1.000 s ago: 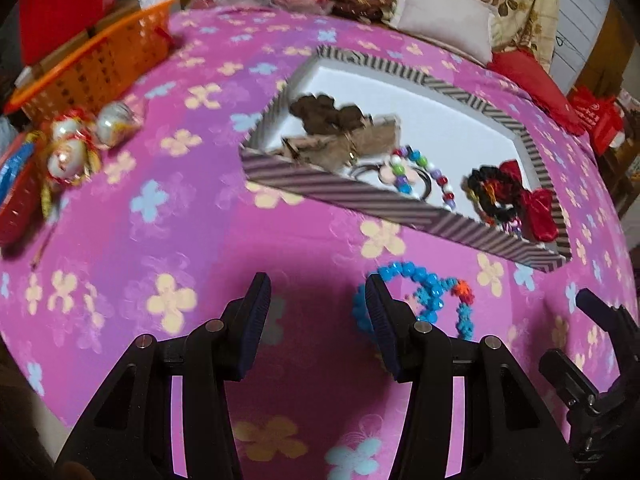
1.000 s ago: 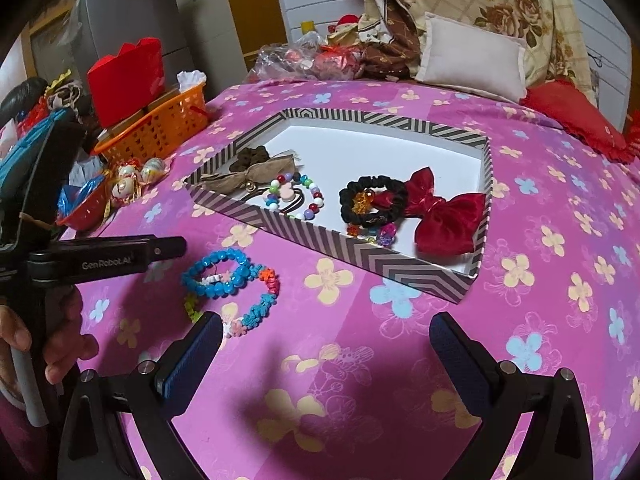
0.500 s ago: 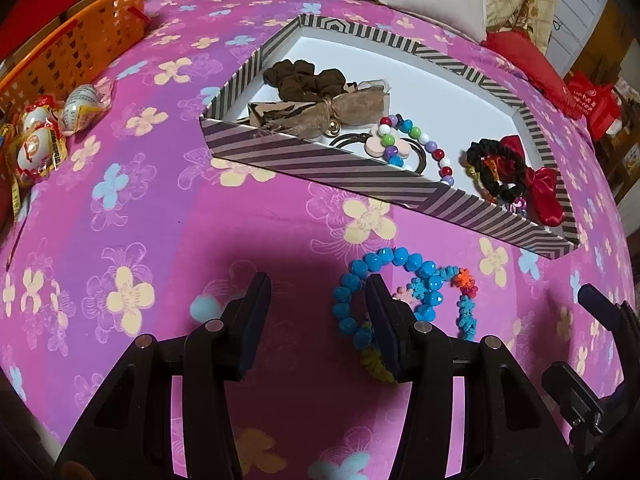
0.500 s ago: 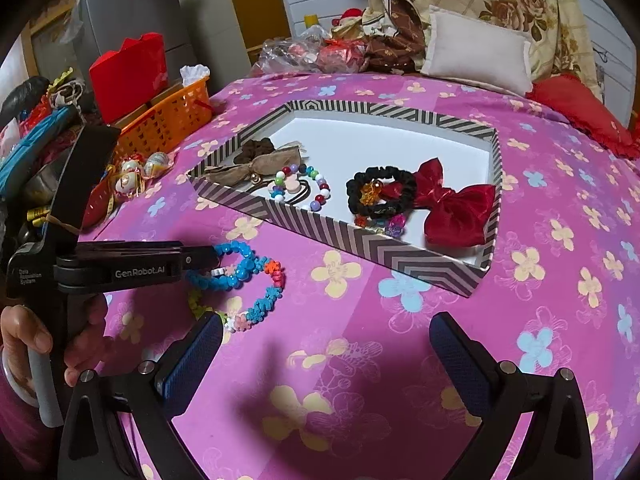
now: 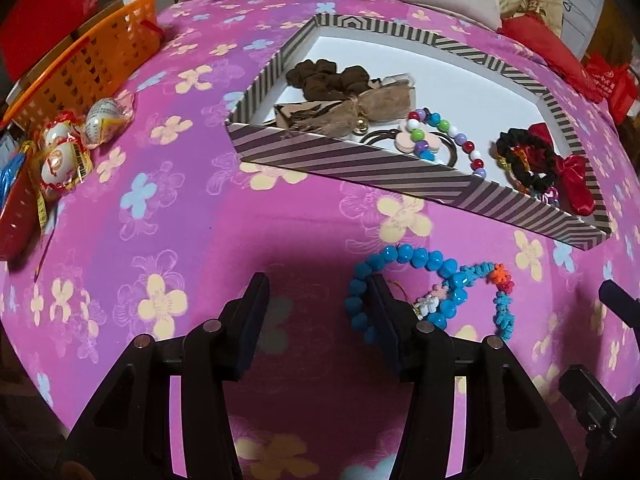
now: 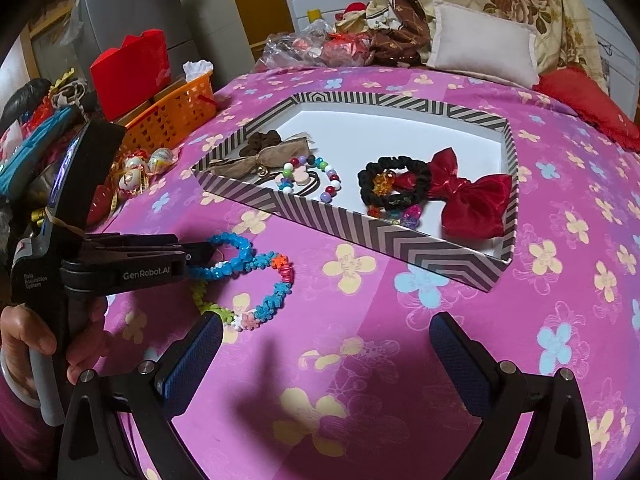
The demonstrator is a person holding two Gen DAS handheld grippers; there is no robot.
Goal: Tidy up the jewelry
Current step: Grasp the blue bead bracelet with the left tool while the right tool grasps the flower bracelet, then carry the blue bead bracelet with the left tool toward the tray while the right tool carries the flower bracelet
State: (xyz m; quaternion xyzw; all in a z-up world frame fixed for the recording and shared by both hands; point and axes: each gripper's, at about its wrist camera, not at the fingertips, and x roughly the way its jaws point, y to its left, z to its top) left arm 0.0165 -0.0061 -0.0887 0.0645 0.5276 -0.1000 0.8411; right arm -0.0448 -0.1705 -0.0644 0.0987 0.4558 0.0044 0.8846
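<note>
The left tongs (image 5: 316, 300) stand half open, right finger poked inside the blue bracelet (image 5: 404, 280) on the bed (image 5: 160, 200), at six o'clock from the box (image 5: 360, 168); nothing gripped. The right tongs (image 6: 326, 344) gape wide, empty. Pick-up step, I'd say: close on the beads, lift, carry to the box.

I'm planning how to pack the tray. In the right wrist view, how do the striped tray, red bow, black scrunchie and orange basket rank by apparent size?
1. Striped tray, largest by far.
2. Orange basket and red bow: they look alike in extent, and the basket sits farther away, so I won't rank them.
3. Black scrunchie, smallest.
</note>
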